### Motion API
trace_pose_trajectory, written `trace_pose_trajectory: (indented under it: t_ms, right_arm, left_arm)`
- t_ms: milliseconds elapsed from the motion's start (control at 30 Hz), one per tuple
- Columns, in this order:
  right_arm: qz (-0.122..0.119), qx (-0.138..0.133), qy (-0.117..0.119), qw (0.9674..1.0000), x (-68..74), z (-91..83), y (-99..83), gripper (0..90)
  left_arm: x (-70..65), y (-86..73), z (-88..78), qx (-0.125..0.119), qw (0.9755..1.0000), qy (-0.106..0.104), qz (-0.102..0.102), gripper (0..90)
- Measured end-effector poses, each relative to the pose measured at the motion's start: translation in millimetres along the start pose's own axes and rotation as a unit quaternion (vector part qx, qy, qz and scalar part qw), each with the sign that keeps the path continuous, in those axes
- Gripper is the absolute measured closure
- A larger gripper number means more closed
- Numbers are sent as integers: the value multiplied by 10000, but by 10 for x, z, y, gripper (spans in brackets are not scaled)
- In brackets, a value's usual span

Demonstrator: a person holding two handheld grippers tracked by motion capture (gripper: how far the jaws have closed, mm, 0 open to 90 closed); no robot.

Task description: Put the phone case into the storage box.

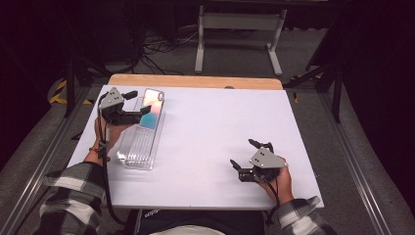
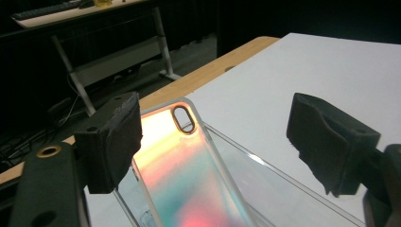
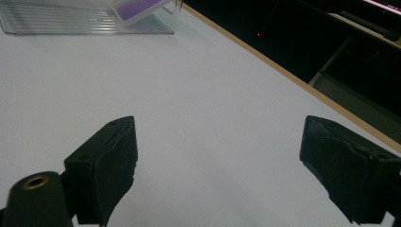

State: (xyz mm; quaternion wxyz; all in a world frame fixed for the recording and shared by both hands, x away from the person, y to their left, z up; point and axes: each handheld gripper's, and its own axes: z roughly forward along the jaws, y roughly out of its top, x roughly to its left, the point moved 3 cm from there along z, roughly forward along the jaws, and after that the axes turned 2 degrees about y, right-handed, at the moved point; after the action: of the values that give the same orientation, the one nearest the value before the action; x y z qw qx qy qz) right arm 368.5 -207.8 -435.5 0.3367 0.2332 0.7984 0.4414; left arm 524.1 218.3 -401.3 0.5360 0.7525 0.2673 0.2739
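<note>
An iridescent phone case (image 1: 152, 108) leans tilted in a clear ribbed plastic tray (image 1: 138, 149) at the left of the white table, its top end resting on the tray's far rim. My left gripper (image 1: 139, 103) is open around the case's upper part. In the left gripper view the case (image 2: 189, 179) lies between the jaws, the left pad (image 2: 116, 139) close beside its edge and the right pad (image 2: 326, 139) well apart from it. My right gripper (image 1: 243, 152) rests open at the front right, with only bare table between its jaws (image 3: 217, 156).
A white sheet (image 1: 220, 122) covers the table, with a wooden strip (image 1: 195, 81) along the far edge. The tray (image 3: 71, 21) and case (image 3: 139, 9) lie far from the right gripper. A white metal frame (image 1: 240, 34) and cables stand on the floor beyond.
</note>
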Motion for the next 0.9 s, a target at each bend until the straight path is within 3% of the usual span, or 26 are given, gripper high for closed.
trace_pose_trajectory:
  t_ms: [400,500,900]
  right_arm:
    - [-24,18,8,10000,9,2,-2,128]
    - [-18,28,20,10000,11,10,-3,128]
    - [-29,18,43,10000,14,3,-3,128]
  left_arm:
    - [-40,27,-20,-69,9999,-43,-88,132]
    - [-50,23,-26,-60,9998,162,-122,56]
    - [-115,55,-72,-71,9999,50,-145,27]
